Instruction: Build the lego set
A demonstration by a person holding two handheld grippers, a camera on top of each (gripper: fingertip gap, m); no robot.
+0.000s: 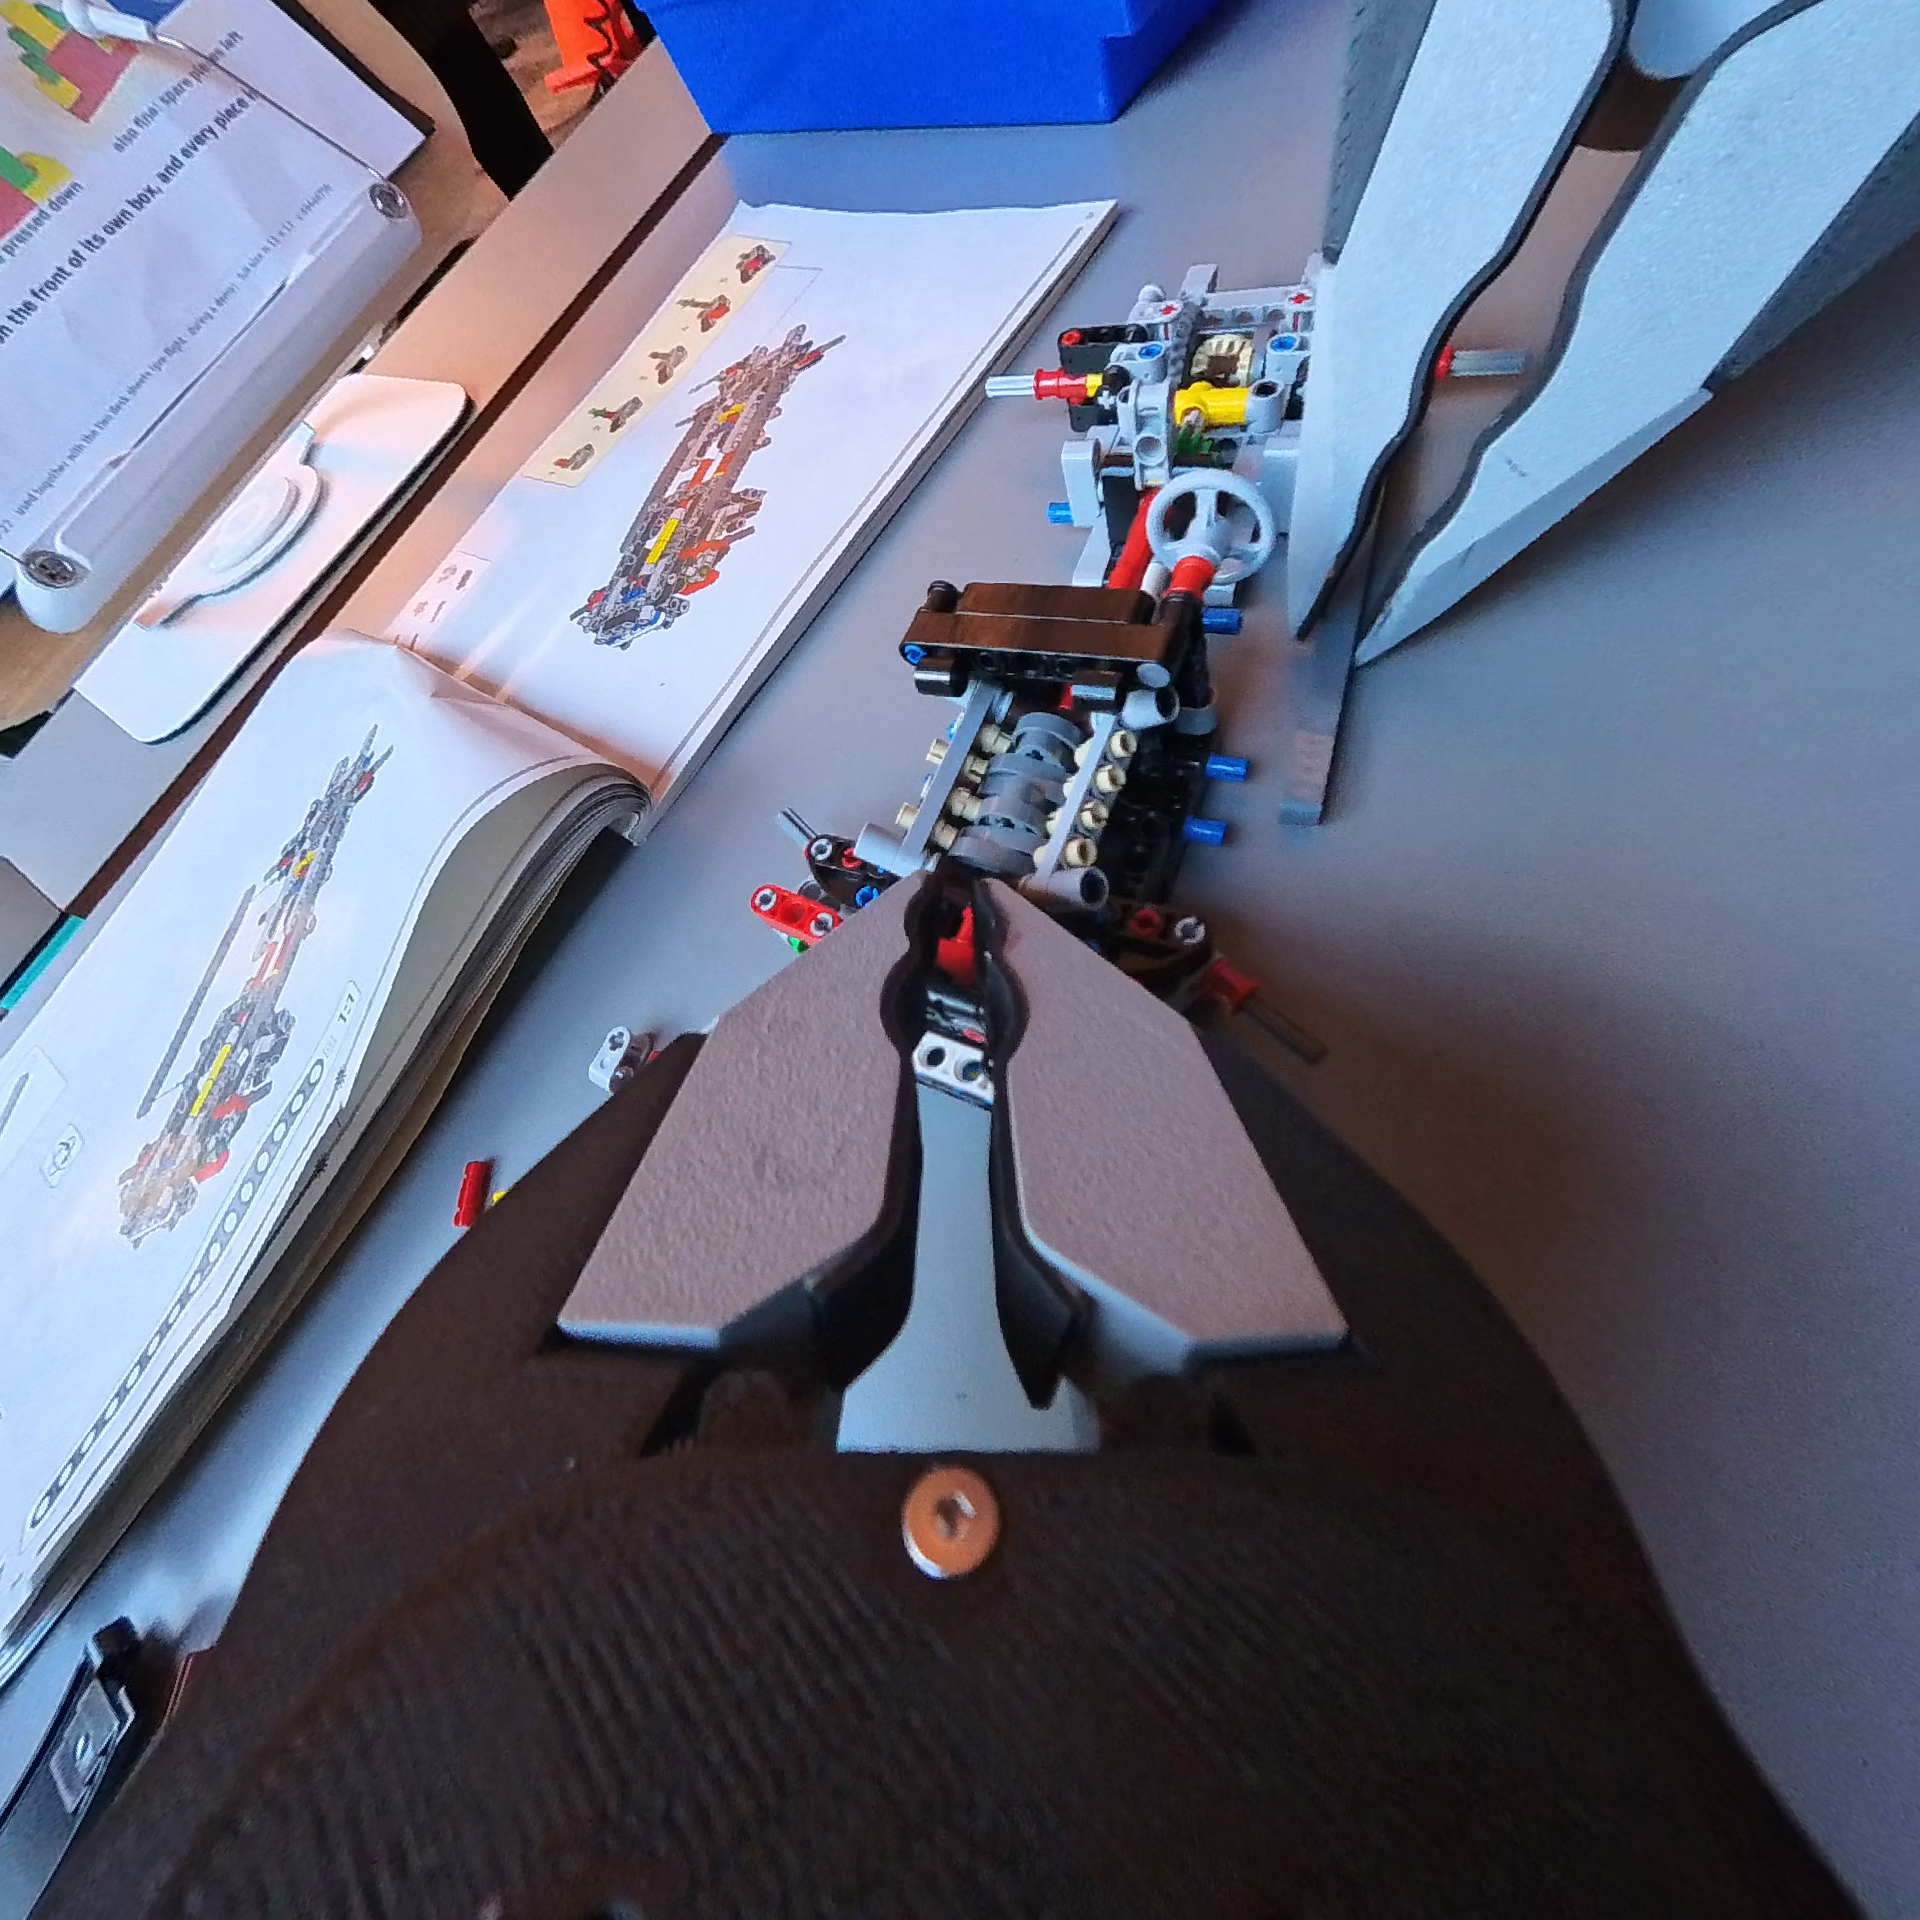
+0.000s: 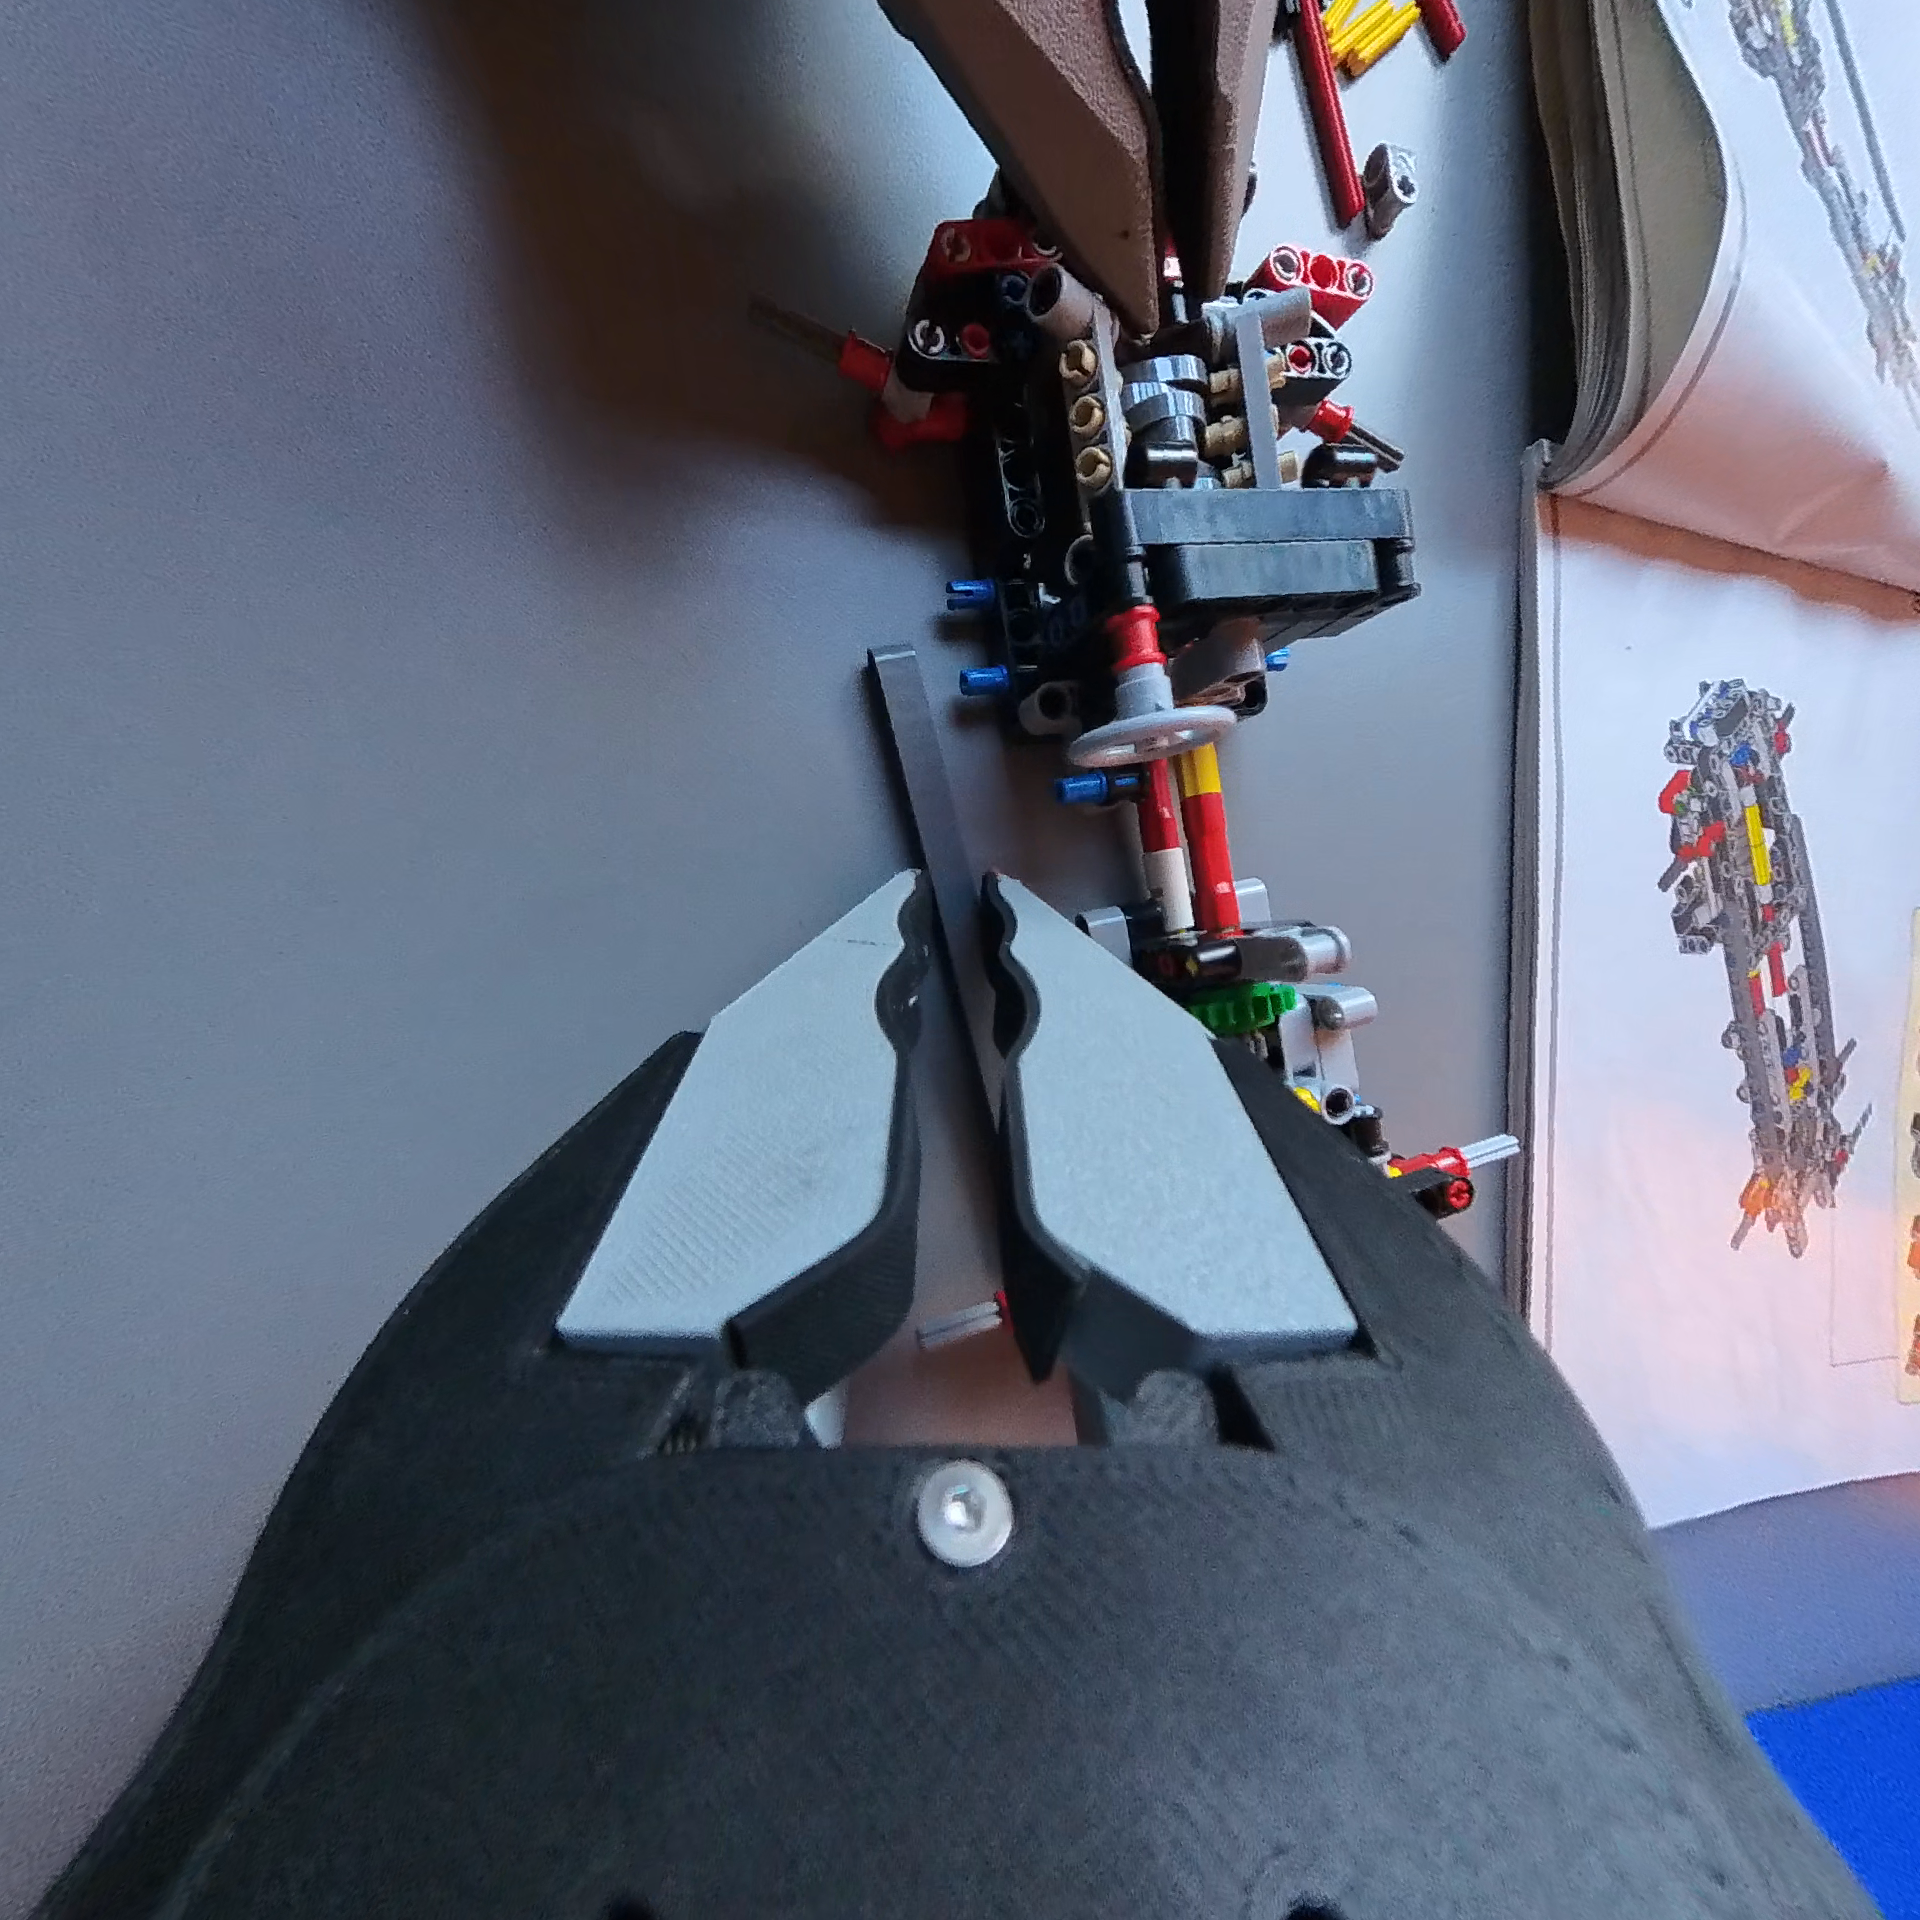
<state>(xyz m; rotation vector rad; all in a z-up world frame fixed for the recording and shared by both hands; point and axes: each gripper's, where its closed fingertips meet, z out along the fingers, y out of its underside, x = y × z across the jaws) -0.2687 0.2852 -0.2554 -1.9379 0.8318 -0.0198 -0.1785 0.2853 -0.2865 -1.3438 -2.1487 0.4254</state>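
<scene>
left wrist view: my left gripper (image 1: 954, 914) is clenched on the near end of the brick chassis (image 1: 1081, 727), right of the open manual (image 1: 436, 831). right wrist view: my right gripper (image 2: 951, 894) grips a long dark beam (image 2: 914, 769) just left of the chassis.

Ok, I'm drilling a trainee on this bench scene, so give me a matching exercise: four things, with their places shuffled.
Things:
1. long grey beam
2. steering wheel
3. instruction booklet
4. blue box

Places:
a. lying open on the table
b. between the right gripper's fingers
c. at the table's far end, beyond the booklet
d. mounted on the brick model

Pairs: 1-b, 2-d, 3-a, 4-c.
</scene>
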